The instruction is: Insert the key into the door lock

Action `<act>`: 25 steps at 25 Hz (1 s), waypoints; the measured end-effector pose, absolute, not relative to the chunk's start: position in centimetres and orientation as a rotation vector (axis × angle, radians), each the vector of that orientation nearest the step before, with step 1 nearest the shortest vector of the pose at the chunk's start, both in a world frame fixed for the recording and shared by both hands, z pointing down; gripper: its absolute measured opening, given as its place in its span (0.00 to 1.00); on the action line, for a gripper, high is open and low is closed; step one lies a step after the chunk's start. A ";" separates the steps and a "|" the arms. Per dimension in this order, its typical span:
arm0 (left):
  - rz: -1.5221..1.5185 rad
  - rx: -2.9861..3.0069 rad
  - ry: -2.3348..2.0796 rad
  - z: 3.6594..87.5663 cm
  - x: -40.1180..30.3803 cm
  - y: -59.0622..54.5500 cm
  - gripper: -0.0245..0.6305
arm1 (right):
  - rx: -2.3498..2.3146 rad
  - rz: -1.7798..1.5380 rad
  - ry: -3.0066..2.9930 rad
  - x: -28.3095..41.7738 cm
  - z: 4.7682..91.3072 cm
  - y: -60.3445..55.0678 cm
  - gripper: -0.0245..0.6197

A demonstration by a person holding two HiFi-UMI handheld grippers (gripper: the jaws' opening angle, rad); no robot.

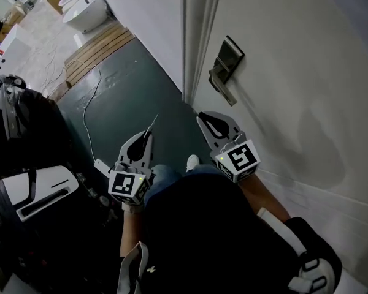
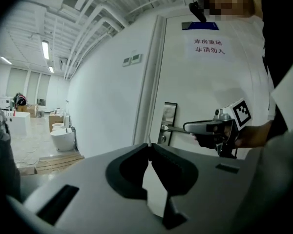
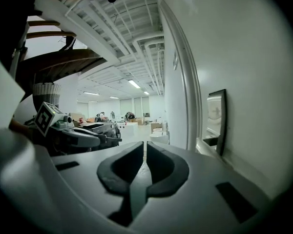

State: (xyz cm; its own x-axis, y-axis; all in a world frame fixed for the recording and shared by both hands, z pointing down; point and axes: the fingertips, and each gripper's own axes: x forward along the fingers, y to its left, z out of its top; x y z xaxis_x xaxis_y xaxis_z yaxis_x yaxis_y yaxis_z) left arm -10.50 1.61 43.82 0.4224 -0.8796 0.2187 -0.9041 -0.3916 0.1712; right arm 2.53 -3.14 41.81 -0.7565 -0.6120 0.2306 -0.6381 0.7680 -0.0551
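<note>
Left gripper (image 1: 149,135) tight on key (image 1: 154,122), right gripper (image 1: 202,120) closed; door notice (image 2: 209,46) solely in left gripper view.

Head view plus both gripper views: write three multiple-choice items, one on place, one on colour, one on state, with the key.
1. Where is the key? A in the lock; B in the left gripper; C on a table.
2. Floor colour by the door? A dark green; B red; C yellow.
3. Right gripper jaws? A wide apart; B clamped on the door handle; C together, empty.
Answers: B, the key pokes from the left gripper's tips; A, the floor beside the door is dark green; C, its own view shows closed jaws holding nothing.
</note>
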 end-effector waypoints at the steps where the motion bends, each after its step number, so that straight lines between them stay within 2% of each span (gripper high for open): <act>1: 0.123 2.433 -1.526 43.7 -9.9 1.0 0.08 | 1.007 0.198 -2.758 2.9 41.8 -3.4 0.08; 12: 0.132 2.553 -1.224 45.0 -6.1 -5.2 0.08 | 1.313 0.240 -2.616 7.9 42.3 -6.0 0.08; 25: 0.076 2.512 -0.878 47.4 -6.3 -12.1 0.08 | 1.688 0.302 -2.363 8.6 42.1 -6.2 0.08</act>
